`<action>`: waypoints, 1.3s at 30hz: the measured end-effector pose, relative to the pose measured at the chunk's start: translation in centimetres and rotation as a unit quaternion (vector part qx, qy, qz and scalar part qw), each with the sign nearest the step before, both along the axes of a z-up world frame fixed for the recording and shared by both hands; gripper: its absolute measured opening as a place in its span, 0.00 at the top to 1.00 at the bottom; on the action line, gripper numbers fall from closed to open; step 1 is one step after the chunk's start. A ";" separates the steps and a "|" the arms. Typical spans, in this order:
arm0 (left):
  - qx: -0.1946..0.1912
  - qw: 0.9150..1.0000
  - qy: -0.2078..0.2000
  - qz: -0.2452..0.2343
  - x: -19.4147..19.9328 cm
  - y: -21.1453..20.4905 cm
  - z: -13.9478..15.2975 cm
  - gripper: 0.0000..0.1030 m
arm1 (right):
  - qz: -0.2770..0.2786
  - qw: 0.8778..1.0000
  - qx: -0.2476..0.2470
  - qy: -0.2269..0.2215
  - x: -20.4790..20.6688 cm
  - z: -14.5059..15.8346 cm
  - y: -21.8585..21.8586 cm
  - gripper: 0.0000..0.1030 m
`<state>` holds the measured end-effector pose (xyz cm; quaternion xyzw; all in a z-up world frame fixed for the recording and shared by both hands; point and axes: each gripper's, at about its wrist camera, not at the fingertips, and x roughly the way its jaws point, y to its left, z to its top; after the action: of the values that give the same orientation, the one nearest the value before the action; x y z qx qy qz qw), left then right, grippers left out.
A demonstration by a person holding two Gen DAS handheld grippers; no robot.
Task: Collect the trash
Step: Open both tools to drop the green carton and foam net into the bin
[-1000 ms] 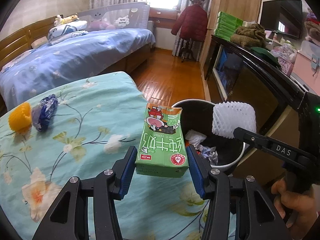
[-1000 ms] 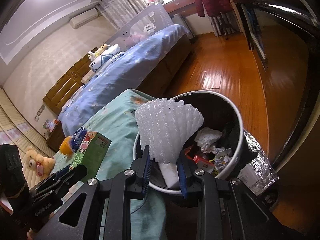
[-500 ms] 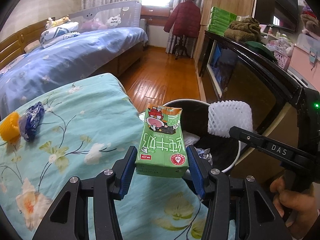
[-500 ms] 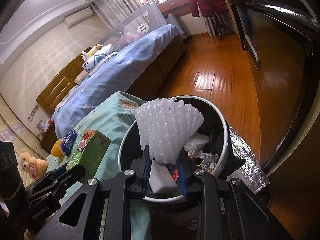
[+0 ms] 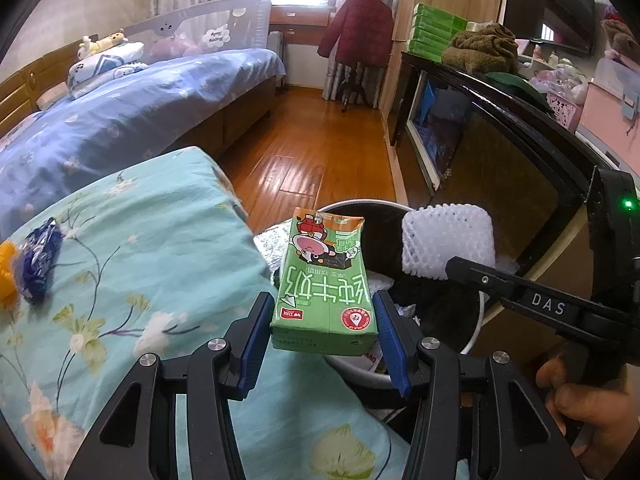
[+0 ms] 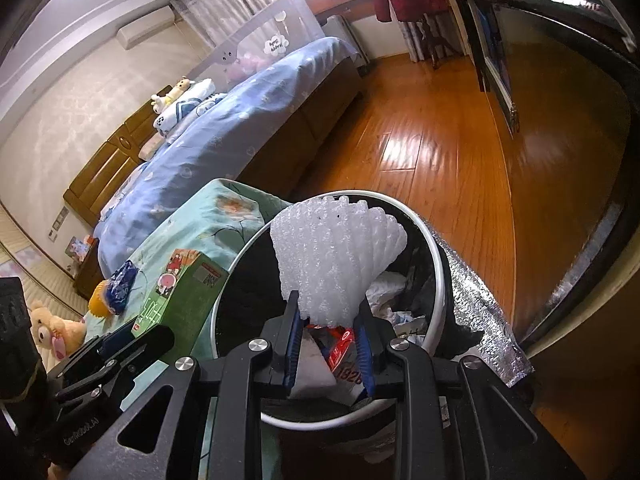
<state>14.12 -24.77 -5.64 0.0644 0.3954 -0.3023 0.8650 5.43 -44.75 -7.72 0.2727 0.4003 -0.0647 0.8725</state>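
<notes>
Left jaws: pressed on both sides of green milk carton (image 5: 325,280), blue pads flat to its lower edges; left gripper (image 5: 322,336) just over the edge of the floral cloth (image 5: 152,248).
Right jaws: pinching white foam fruit net (image 6: 334,256) at its lower end; right gripper (image 6: 328,350) directly above the bin opening.
Carton: upside-down print, torn top end away from camera, beside the bin rim.
Foam net: fanned out over the bin mouth, held clear of the rubbish below.
Trash bin (image 6: 438,280): round, white rim, dark liner, crumpled paper and wrappers inside; touching the cloth-covered surface.
Cloth, farther left: blue wrapper (image 5: 40,260) just beside orange piece (image 5: 8,276).
Beyond: wooden floor (image 5: 304,152), blue bed (image 5: 132,112), red coat (image 5: 360,28) on a stand.
</notes>
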 end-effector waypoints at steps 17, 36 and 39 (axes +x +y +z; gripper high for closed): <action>0.006 1.000 0.016 -0.013 2.0 -2.4 -1.1 0.52 | -0.005 1.000 0.011 0.020 1.2 -0.9 -1.4 0.74; -0.020 0.999 0.027 -0.003 1.4 -0.4 -0.5 0.45 | -0.025 0.999 0.022 0.005 0.7 -0.2 -1.9 0.45; -0.025 0.999 0.024 0.005 0.8 1.0 -0.3 0.45 | -0.022 1.000 0.018 -0.001 0.7 0.3 -1.3 0.45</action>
<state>14.91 -23.80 -5.91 0.0337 0.4082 -0.3095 0.8581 6.13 -46.08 -7.42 0.2974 0.3943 -0.0767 0.8661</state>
